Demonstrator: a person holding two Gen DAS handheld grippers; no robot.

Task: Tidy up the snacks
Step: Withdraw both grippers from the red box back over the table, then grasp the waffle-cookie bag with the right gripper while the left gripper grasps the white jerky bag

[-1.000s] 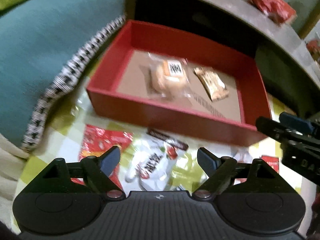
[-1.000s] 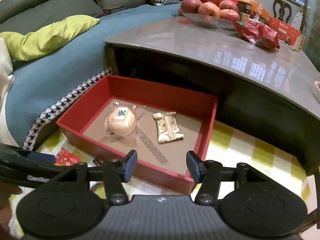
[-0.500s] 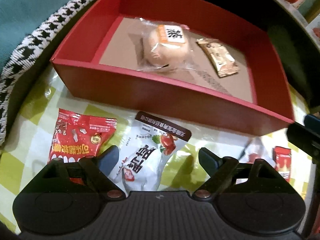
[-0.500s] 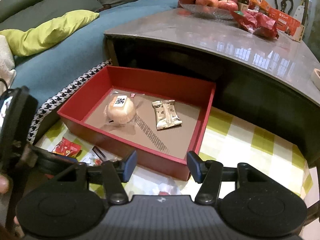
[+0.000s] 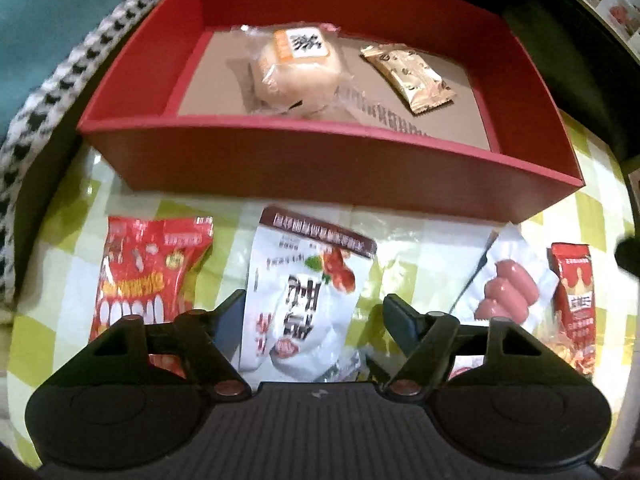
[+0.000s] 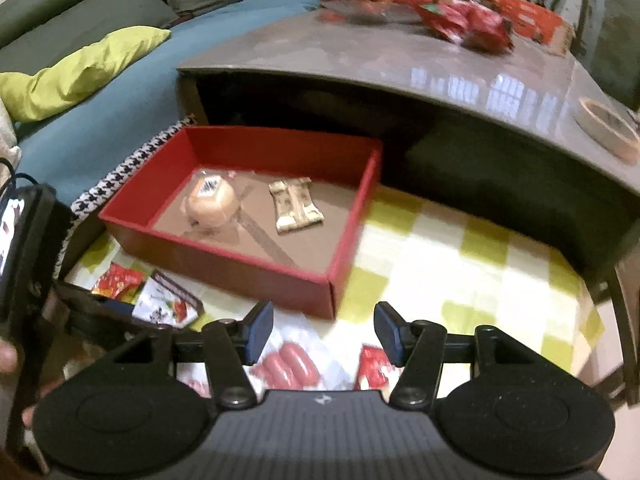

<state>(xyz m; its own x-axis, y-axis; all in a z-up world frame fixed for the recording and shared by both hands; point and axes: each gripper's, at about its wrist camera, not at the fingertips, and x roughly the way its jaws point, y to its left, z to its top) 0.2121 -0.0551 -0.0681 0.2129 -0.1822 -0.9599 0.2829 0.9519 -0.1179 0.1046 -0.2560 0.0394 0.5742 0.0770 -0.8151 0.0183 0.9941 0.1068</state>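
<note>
Pickup step: left gripper (image 5: 316,312) jaws closing around white snack pouch (image 5: 304,292), not yet clamped; right gripper (image 6: 324,332) apart, empty. Next: pinch, lift to red box (image 5: 320,168) at 12 o'clock.

i've dropped my left claw (image 5: 314,314) low over the yellow-and-white checked cloth (image 5: 420,240), and the white snack pouch with red fruit print (image 5: 304,292) now sits between my jaws, which have just been closing in; the pads don't look pressed on it yet. the open red cardboard box (image 5: 320,160) has slid up the frame. my right claw (image 6: 324,330) has swung sideways, so the clear pack of pink sausages (image 6: 290,368) and a small red sachet (image 6: 374,366) now show under it.
</note>
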